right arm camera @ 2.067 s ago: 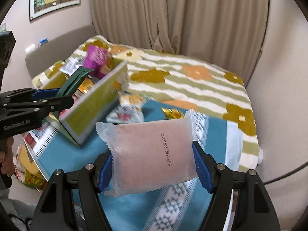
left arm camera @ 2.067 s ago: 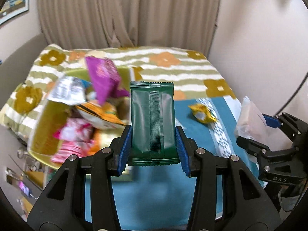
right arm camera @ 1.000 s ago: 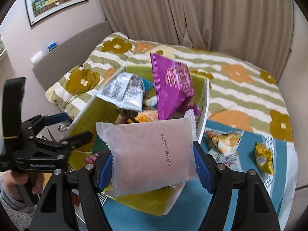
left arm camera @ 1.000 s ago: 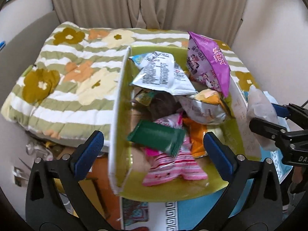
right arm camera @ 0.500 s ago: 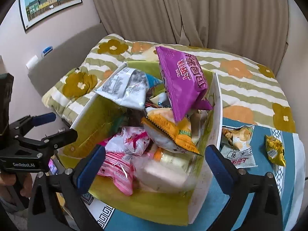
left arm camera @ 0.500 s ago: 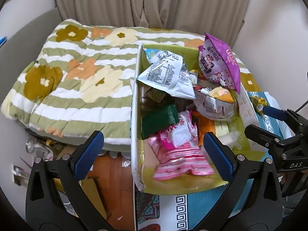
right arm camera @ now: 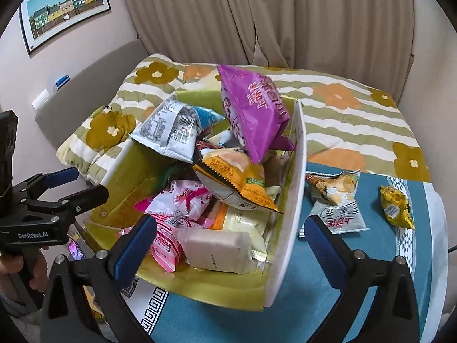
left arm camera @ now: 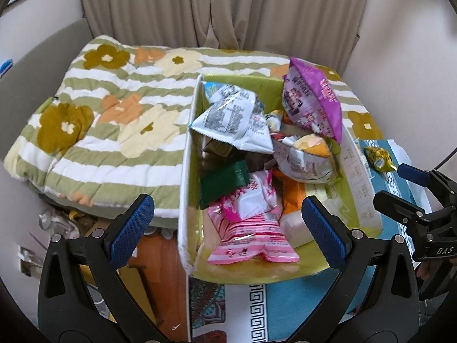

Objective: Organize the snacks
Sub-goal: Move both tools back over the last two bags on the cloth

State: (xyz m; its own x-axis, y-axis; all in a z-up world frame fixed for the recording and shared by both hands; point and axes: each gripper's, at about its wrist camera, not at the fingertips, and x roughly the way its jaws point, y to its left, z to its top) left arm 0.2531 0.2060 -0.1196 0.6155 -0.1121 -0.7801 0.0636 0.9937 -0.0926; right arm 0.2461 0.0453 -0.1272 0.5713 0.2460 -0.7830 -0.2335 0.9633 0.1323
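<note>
A green-lined cardboard box [right arm camera: 297, 177] sits at the left end of a counter [right arm camera: 357, 271] covered with a teal patterned cloth, beside a bed with a green-striped floral quilt [left arm camera: 108, 131]. The box is heaped with snack packets: a purple bag [right arm camera: 251, 111] leaning against its far right wall, a grey-white bag [right arm camera: 168, 128] on the far left, a yellow-orange bag [right arm camera: 237, 180] in the middle, pink wrappers [left arm camera: 251, 234] near the front, a dark green bar [left arm camera: 222, 180] tucked at the left, and a pale pinkish packet [right arm camera: 217, 248] lying at the near right corner. The left tongs [left arm camera: 225, 228] hang over the near end of the box, spread wide with nothing pinched. The right tongs [right arm camera: 231, 240] are likewise spread to their widest and empty, poised above the pale packet without touching it. Most of the sorting looks done. Two snacks lie loose on the cloth to the right of the box: a crumpled open bag [right arm camera: 334, 203] just beside its wall, and a small gold wrapper [right arm camera: 397, 205] farther right. Those look to be what is left to collect.
</note>
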